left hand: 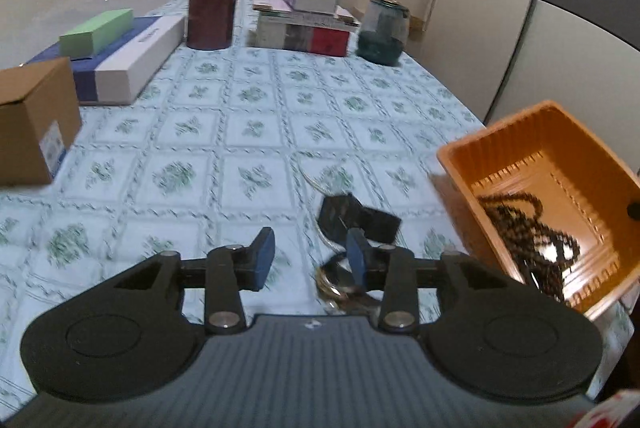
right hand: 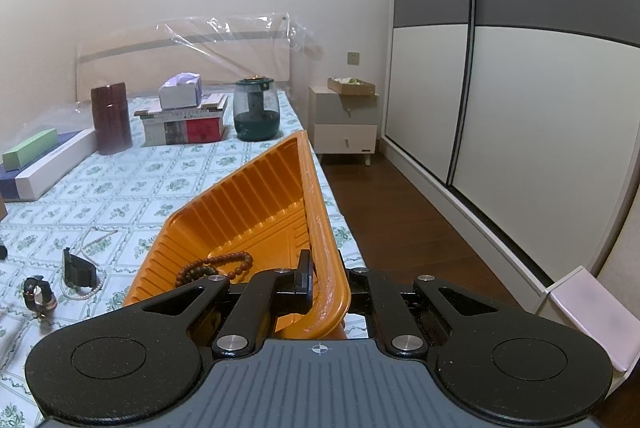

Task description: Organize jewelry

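**A:** What were the left fingers (left hand: 311, 257) doing?

**B:** They stood partly spread, with nothing between the blue pads (left hand: 265, 255), only patterned bedcover (left hand: 248, 100) showing in the gap. The left-wrist picture was blurred, so small detail was hard to read.

**A:** And the jewelry near them?

**B:** Just beyond the right-hand pad lay a black watch (left hand: 356, 217), its strap folded on the bed. Below that pad, close against it and partly hidden, sat a second watch with a gold-toned case (left hand: 334, 278). A pale pearl strand (left hand: 310, 177) curved past the black watch, farther from the fingers.

**A:** The tray?

**B:** The orange tray (left hand: 516, 144) was off to the right of the left fingers, tilted, with a dark beaded string (left hand: 520, 224) lying in its lower corner.

**A:** Who held it tilted?

**B:** The right fingers (right hand: 326, 284). They were pressed together on the tray's near rim, one finger inside the wall and the other outside it. From that view the tray's far end rose up and away from the fingers, and the brown beads rested just left of the inner finger.

**A:** Anything else on the bed?

**B:** Far ahead of both pairs of fingers: a dark red canister (left hand: 212, 8), a stack of books with a tissue box on top (left hand: 304, 24), and a green glass jar (left hand: 382, 32). To the left stood a cardboard box (left hand: 36, 120) and a long blue-and-white box (left hand: 128, 64) with a green box on it.
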A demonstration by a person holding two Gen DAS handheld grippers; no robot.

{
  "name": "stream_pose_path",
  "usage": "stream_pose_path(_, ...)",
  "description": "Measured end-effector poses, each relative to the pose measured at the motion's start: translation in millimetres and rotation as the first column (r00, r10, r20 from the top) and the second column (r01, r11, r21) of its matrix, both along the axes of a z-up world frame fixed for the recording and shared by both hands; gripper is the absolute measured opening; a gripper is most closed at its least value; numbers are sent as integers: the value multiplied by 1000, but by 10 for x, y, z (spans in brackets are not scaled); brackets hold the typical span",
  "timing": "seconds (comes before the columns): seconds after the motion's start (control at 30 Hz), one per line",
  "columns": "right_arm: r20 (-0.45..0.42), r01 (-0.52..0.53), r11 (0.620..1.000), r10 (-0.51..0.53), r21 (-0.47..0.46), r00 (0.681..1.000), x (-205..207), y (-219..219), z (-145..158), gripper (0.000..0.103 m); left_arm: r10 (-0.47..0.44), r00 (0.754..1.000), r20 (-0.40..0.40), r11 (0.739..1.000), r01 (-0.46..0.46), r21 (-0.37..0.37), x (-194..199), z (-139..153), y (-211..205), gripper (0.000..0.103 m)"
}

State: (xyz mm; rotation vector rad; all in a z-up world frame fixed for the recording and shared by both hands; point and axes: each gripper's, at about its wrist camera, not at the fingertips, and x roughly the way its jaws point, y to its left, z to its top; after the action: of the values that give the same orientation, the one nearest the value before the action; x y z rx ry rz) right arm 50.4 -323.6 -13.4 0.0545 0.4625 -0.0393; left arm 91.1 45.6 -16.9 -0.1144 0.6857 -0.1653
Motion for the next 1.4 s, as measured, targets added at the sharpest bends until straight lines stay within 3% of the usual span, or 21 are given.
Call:
stream_pose_path(0.27, -4, 2, 1000, -2, 0, 1000, 13, -10, -17, 7, -81, 997, 0, 996, 81, 22, -101, -197, -369, 37)
stream_pose_path(0.67, -7, 4, 1000, -4, -4, 1000, 37, -3, -33, 7, -132, 991, 7, 963, 126, 239, -106, -342, -763, 37)
stream_pose_path(0.73, -6, 4, 1000, -4, -5, 1000, 37, -3, -32, 7, -133, 991, 7, 955, 126, 270, -117, -332, -773, 30)
stream_pose_path(0.8, -6, 5, 1000, -5, -4, 1000, 38, -4, -32, 7, -142, 990, -1, 950, 137, 281, -115, -322, -769, 15)
stream_pose_path(0.83, -6, 4, 1000, -4, -4, 1000, 37, -4, -32, 7, -145, 989, -7, 947, 141, 288, -109, -318, -769, 13)
stream_pose_path(1.1, -6, 3, 1000, -3, -7, 1000, 37, 1, -34, 7, -156, 988, 7, 950, 148, 274, -115, -169, -697, 11)
stream_pose_path(1.4, -5, 3, 1000, -3, -6, 1000, 36, 2, -33, 7, -191, 979, 71, 948, 165, 271, -74, 218, -665, 11)
